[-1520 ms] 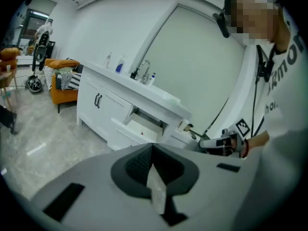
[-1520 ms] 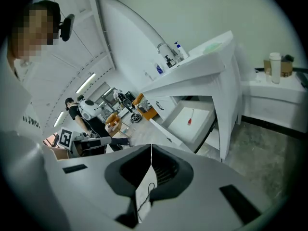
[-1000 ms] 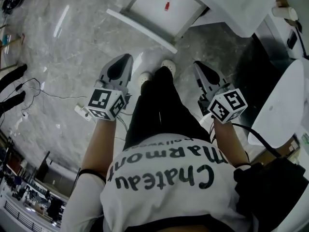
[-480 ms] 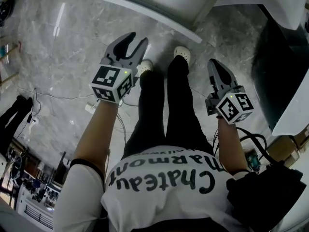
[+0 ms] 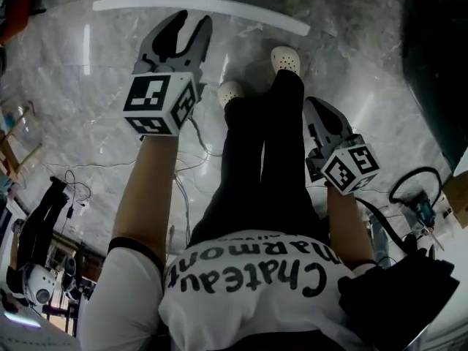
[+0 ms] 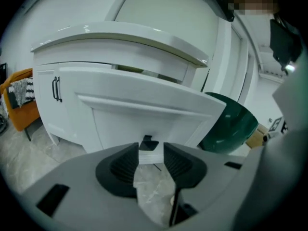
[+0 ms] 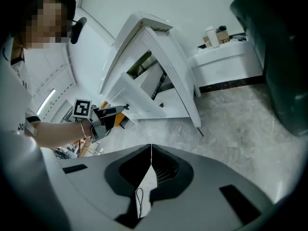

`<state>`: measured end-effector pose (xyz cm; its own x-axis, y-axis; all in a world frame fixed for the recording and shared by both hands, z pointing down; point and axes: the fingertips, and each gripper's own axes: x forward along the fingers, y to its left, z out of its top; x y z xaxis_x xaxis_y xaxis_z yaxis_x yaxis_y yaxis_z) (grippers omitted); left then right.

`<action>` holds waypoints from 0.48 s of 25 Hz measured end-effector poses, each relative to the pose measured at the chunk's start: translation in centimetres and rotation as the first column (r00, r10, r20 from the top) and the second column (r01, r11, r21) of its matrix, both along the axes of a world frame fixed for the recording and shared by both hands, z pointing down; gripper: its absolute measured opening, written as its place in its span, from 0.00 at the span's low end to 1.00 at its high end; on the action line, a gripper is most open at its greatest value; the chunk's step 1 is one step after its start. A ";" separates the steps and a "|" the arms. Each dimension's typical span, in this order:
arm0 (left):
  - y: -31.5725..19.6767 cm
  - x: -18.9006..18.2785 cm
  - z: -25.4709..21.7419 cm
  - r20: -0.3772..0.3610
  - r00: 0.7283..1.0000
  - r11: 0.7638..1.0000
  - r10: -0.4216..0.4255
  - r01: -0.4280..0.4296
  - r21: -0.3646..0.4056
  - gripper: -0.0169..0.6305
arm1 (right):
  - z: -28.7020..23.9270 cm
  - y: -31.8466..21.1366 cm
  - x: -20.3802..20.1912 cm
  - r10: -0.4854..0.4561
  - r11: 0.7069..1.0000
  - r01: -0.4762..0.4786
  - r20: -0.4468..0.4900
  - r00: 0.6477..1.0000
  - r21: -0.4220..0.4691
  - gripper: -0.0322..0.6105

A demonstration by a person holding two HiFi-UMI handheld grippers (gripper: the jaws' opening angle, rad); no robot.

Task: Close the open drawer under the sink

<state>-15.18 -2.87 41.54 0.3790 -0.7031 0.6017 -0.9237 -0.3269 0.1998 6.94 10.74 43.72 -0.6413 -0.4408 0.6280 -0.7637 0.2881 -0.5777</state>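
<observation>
The white vanity under the sink has its drawer [image 6: 144, 107] pulled out, with a small black handle [image 6: 148, 142] low on the front. My left gripper [image 6: 150, 159] points at that handle from a short way off; its jaws are opening and nothing is between them. In the head view the left gripper [image 5: 191, 22] hangs just below the drawer's front edge [image 5: 219, 9]. My right gripper [image 5: 313, 107] is shut and empty beside the person's right leg. In the right gripper view its tips [image 7: 151, 150] meet, the open drawer [image 7: 166, 76] lies ahead, and the left gripper [image 7: 108, 114] shows at the left.
A dark green tub [image 6: 231, 124] stands right of the vanity. An orange chair [image 6: 19, 105] is at its left. The person's feet in white shoes [image 5: 285, 58] stand on the marble floor near the drawer. Cables [image 5: 183, 170] trail over the floor at the left.
Both grippers have sunk and come nearer the drawer. The left gripper's jaws went from shut to wide apart. The right gripper stayed shut.
</observation>
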 end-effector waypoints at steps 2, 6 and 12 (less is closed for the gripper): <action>-0.5 0.6 0.5 0.027 0.999 1.000 0.018 -0.018 0.002 0.24 | 0.3 0.0 1.1 0.040 0.999 -0.040 0.000 0.999 -0.005 0.07; -1.2 0.6 1.1 0.031 1.000 1.000 0.000 0.000 -0.013 0.25 | 0.7 0.3 2.1 0.113 0.993 -0.113 0.014 0.993 -0.012 0.07; -1.6 0.3 1.2 0.031 0.999 0.999 -0.032 0.032 0.002 0.24 | 1.2 0.4 1.9 0.108 0.994 -0.108 0.023 0.994 -0.008 0.07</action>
